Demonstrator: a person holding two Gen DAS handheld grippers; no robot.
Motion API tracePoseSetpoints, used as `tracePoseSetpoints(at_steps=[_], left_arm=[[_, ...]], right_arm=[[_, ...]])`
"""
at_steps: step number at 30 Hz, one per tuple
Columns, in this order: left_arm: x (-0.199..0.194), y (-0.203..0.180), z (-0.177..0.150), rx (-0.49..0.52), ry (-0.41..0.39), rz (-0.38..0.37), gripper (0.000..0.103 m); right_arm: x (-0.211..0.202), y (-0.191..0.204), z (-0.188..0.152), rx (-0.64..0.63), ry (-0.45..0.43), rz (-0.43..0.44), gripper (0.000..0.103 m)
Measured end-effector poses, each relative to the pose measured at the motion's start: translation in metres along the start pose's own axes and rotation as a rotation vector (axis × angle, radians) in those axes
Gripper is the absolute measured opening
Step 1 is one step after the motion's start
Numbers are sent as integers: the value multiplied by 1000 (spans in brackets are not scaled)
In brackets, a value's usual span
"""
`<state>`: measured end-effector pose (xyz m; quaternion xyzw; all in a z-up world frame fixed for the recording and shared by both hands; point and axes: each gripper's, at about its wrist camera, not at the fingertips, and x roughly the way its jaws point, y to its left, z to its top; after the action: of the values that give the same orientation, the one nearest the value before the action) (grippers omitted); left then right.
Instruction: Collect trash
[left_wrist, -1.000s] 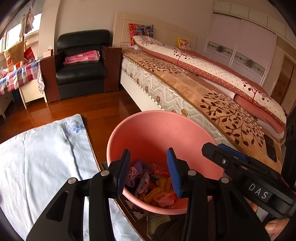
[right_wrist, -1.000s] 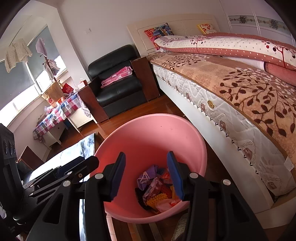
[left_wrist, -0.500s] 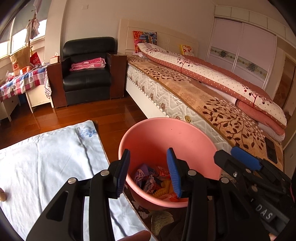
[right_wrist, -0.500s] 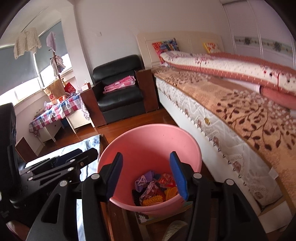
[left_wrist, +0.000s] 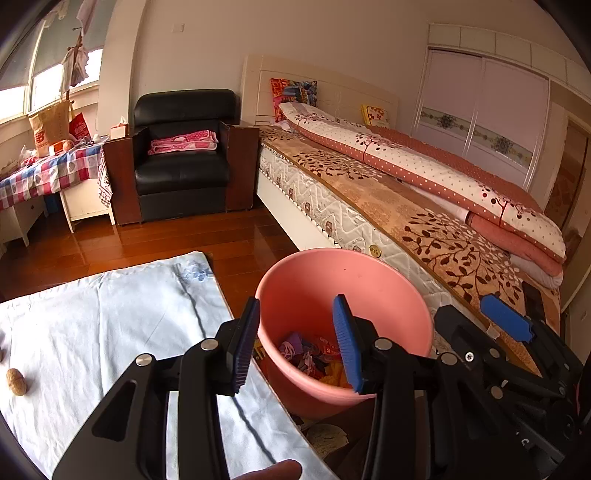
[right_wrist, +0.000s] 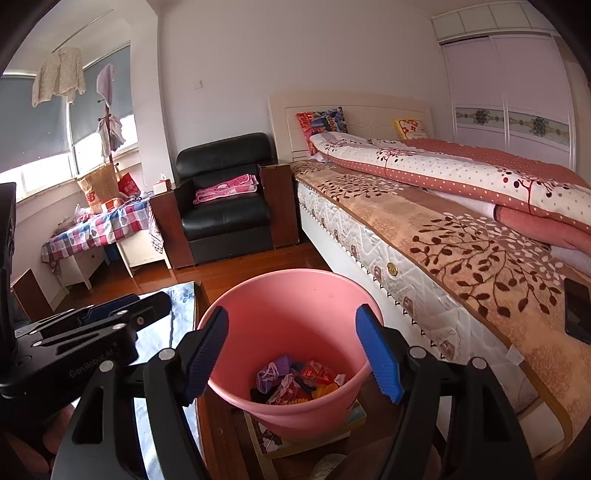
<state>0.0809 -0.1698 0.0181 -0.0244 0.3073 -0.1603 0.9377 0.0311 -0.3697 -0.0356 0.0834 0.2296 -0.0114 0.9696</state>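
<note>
Pink bucket (right_wrist: 291, 310) on the floor beside the bed (right_wrist: 424, 236), wrappers (right_wrist: 295, 380) at its bottom; right gripper (right_wrist: 295, 354) above it, jaws just widened, empty; left gripper (left_wrist: 295, 347) at 9 o'clock, jaws parted, empty.

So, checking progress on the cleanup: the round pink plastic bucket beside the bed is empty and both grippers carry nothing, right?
Not quite. The round pink plastic bucket beside the bed already holds a pile of colourful wrappers, as the right wrist view shows. Both grippers do carry nothing.
</note>
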Motion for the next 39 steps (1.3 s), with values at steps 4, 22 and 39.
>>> tracePoseSetpoints(at_steps=[4, 22, 39], left_arm=[[-7, 4, -2, -11, -7, 3, 41], [-32, 3, -4, 0, -59, 16, 41], [-40, 9, -3, -14, -58, 10, 41]], right_arm=[[-4, 2, -2, -1, 8, 3, 71], [-29, 13, 7, 20, -4, 17, 71], [-34, 22, 9, -6, -8, 21, 71]])
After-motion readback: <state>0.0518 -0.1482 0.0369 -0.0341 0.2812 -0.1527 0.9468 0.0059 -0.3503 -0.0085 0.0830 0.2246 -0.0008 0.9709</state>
